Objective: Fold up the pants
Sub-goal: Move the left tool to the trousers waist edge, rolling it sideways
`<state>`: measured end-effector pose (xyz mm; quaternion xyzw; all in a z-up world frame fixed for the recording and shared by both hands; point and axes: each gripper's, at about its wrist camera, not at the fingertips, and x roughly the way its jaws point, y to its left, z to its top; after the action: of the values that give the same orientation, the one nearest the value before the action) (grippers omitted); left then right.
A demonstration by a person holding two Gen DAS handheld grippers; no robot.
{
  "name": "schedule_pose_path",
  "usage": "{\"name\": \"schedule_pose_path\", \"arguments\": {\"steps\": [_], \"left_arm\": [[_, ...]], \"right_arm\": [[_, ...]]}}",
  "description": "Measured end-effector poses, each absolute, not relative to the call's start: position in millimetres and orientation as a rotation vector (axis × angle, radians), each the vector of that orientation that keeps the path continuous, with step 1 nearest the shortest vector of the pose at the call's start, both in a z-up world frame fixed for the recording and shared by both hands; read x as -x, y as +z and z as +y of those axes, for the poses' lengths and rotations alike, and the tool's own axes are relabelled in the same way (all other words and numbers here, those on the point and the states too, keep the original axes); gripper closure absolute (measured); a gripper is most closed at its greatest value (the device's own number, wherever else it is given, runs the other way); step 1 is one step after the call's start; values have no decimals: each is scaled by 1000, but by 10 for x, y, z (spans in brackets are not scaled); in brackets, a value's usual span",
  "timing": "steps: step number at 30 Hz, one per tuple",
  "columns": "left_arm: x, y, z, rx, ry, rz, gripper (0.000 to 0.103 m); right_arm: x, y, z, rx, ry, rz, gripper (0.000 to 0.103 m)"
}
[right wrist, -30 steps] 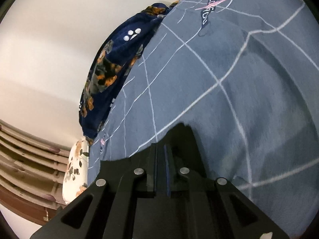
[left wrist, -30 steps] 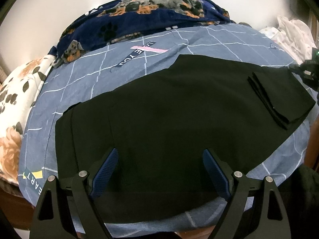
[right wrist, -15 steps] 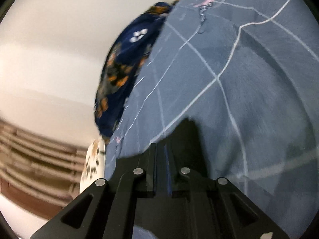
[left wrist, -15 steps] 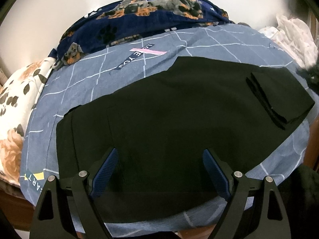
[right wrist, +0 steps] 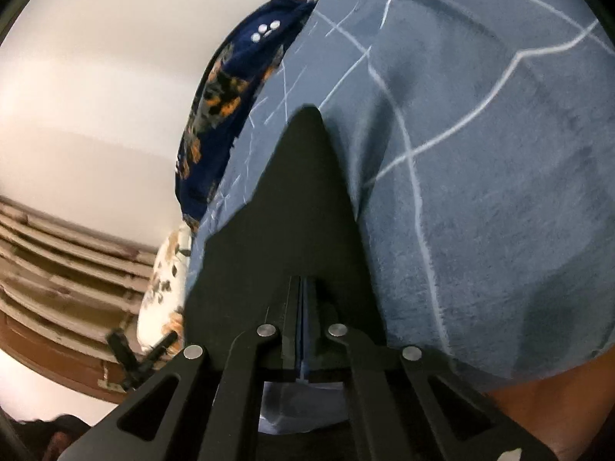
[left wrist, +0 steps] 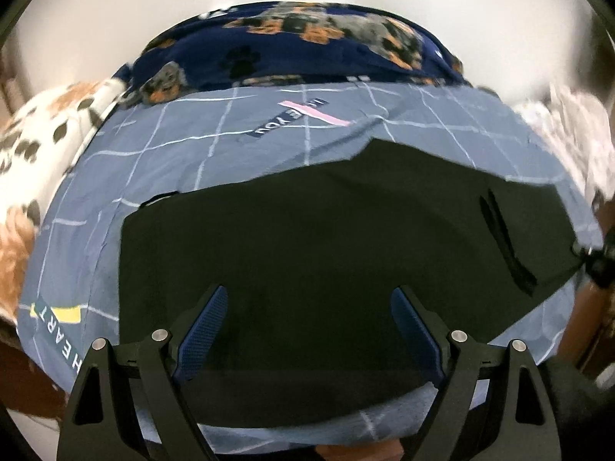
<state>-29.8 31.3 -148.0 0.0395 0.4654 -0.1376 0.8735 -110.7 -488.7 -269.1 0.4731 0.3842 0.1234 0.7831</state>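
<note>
Black pants (left wrist: 307, 238) lie spread flat on the blue grid-pattern bedsheet (left wrist: 184, 161), with one end folded over at the right (left wrist: 538, 230). My left gripper (left wrist: 309, 326) is open and hovers above the near edge of the pants, holding nothing. My right gripper (right wrist: 301, 296) is shut on the pants, and black cloth (right wrist: 303, 192) rises in a peak ahead of its fingers. The right gripper shows at the far right edge of the left wrist view (left wrist: 599, 265), at the folded end.
A navy dog-print blanket (left wrist: 300, 50) lies along the wall at the back of the bed. A floral pillow (left wrist: 34, 146) is at the left and white cloth (left wrist: 569, 130) at the right. Wooden slats (right wrist: 57, 253) show left in the right wrist view.
My right gripper has lifted the held end of the pants, so more black cloth stands up before it. My left gripper has shifted slightly left and stays open.
</note>
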Motion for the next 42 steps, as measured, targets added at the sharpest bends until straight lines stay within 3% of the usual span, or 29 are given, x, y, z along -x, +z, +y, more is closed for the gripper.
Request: {"name": "schedule_pose_path", "arguments": {"steps": [6,8,15,21,32,40,42], "left_arm": [[205,-1322,878,40,-207,978,16],[183,-1269,1141,90,-188,984,16],[166,-1347,1984,321,-220,1059,16],[163,-1600,1953,344,-302,1137,16],[14,-1913,1834,348,-346,1217,16],[-95,-1981,1805,374,-492,1249,17],[-90,-1964,1819,402,-521,1245,21]], "right_arm": [[1060,-2542,-4791,-899,235,846,103],[1045,-2431,-4751,-859,243,831,93],[779,-1805,-4282,-712,398,780,93],[571,-1517,-3728,-639,523,786,78],[497,-1538,-3194,-611,608,845,73],[461,-1666,-3254,-660,575,868,58],[462,-1678,-3268,-670,570,867,54]]}}
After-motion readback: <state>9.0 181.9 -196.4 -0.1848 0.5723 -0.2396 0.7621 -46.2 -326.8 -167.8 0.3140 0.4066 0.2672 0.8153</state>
